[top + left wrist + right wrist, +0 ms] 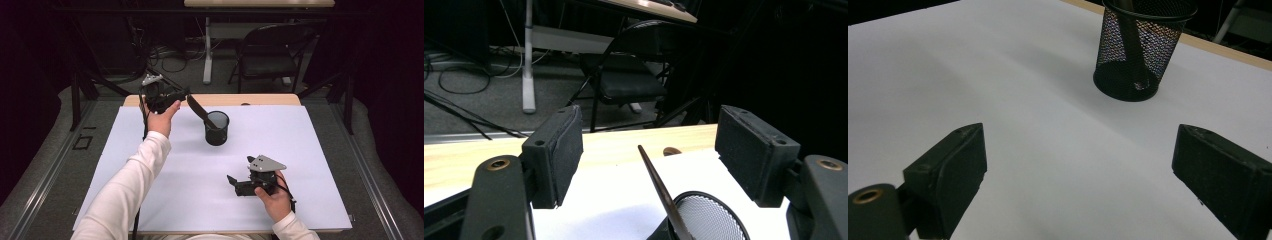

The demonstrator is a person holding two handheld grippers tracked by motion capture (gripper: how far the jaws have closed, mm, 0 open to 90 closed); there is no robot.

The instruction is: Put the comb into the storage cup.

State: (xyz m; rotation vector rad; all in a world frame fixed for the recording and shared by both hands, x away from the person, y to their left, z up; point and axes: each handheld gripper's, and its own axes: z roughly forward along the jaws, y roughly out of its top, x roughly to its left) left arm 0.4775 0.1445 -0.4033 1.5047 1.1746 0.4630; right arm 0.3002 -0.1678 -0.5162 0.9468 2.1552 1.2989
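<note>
While jaws gape, dark stick (200,111) leaning in mesh cup (217,128), left gripper (181,96) beside.

My left arm (131,185) reached far forward, holding the left gripper (170,96) raised with its jaws spread wide. My right hand (274,199) stayed close to me, its right gripper (233,181) low, jaws likewise apart.

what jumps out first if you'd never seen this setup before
A black mesh cup stands toward the far middle of the white table cover, with a dark flat utensil leaning out of it to the left. The left gripper hovers open just past the utensil's upper end. The right gripper sits open near the table's front edge, pointing left.
</note>
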